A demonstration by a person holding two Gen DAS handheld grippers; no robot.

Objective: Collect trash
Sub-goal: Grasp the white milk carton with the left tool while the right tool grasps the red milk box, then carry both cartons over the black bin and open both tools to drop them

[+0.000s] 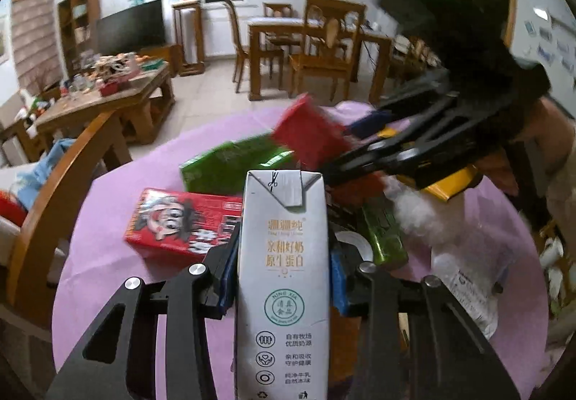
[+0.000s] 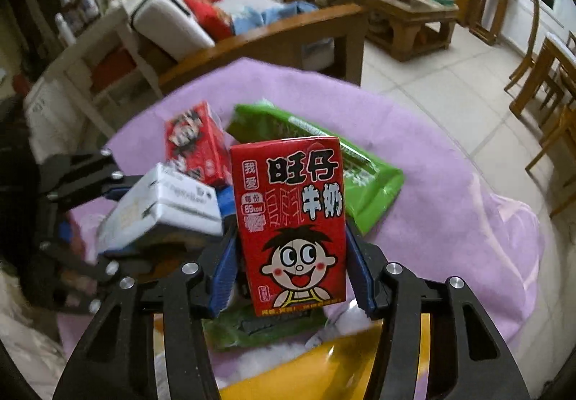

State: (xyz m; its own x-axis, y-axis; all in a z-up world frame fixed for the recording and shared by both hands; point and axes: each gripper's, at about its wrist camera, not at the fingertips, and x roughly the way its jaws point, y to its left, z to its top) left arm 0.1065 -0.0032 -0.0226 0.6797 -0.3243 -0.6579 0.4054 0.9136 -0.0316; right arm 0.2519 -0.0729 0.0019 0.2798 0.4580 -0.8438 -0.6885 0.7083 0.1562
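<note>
My left gripper [image 1: 282, 270] is shut on a tall white milk carton [image 1: 282, 277], held above a round table with a purple cloth [image 1: 108, 256]. My right gripper [image 2: 291, 267] is shut on a red milk carton [image 2: 289, 220] with a cartoon face. In the left wrist view the right gripper [image 1: 334, 155] reaches in from the right, blurred, with the red carton [image 1: 309, 137]. In the right wrist view the left gripper [image 2: 144, 216] sits at the left with the white carton [image 2: 162, 209]. A second red carton [image 1: 180, 220] and a green packet [image 1: 230, 166] lie on the cloth.
A yellow bag [image 1: 446, 184], white fluff [image 1: 417, 213], a clear plastic bag [image 1: 475, 274] and a green wrapper [image 1: 385, 234] lie at the table's right. A wooden chair [image 1: 61, 177] stands left of the table. A coffee table [image 1: 108, 94] and dining set [image 1: 309, 44] stand beyond.
</note>
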